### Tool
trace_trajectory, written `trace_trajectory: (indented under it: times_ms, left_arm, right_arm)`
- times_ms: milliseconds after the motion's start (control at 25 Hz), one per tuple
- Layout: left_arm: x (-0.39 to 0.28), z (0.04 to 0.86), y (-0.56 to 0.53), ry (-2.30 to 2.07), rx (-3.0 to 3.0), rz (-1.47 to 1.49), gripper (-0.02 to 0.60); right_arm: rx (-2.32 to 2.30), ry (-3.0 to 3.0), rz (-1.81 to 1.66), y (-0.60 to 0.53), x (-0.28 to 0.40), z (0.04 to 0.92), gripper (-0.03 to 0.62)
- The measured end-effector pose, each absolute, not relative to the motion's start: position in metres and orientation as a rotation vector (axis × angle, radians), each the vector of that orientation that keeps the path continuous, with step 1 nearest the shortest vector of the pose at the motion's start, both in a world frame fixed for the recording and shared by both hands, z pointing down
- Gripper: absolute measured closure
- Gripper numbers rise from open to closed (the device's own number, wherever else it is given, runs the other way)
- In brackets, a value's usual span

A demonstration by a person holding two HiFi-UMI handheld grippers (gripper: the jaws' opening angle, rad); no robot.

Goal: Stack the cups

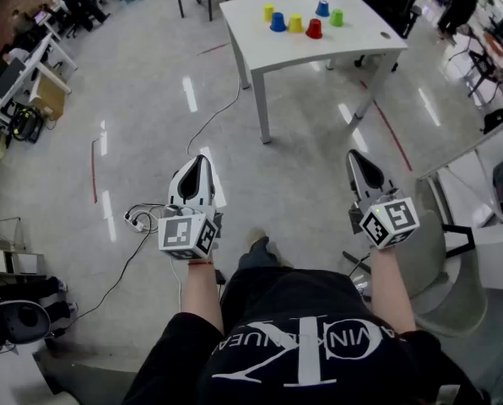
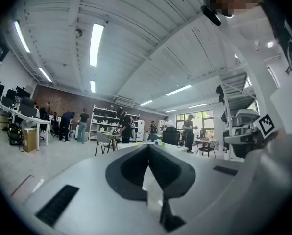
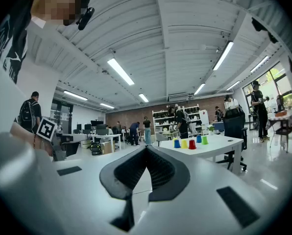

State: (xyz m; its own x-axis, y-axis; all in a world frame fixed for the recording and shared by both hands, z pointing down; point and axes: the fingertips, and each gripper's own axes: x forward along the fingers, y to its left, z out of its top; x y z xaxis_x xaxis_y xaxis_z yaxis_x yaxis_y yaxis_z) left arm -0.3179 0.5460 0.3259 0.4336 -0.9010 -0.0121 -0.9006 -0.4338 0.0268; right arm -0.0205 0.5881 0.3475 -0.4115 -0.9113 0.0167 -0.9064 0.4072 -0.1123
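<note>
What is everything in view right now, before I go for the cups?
white rectangular table: one, white, far ahead across the floor
yellow plastic cups: two, yellow, on the table, unstacked
blue plastic cups: two, blue, on the table, unstacked
red plastic cup: one, red, nearest the table's front edge
green plastic cup: one, green, rightmost of the group
white power strip: one, white, on the floor
left gripper: one, grey, shut, empty
right gripper: one, grey, shut, empty

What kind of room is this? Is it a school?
Probably a big open office or workshop, not a school: rows of desks, storage shelves and people working. Coloured cups sit on a white table.
</note>
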Motion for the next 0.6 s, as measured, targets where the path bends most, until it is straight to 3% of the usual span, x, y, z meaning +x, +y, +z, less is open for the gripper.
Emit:
trace_trajectory:
  times_ms: [600]
  left_arm:
    - [-0.297, 0.306, 0.533, -1.639, 2.683, -0.076, 0.577]
  right_arm:
    - [-1.681, 2.557, -0.124, 0.585, 0.001, 0.33, 0.585]
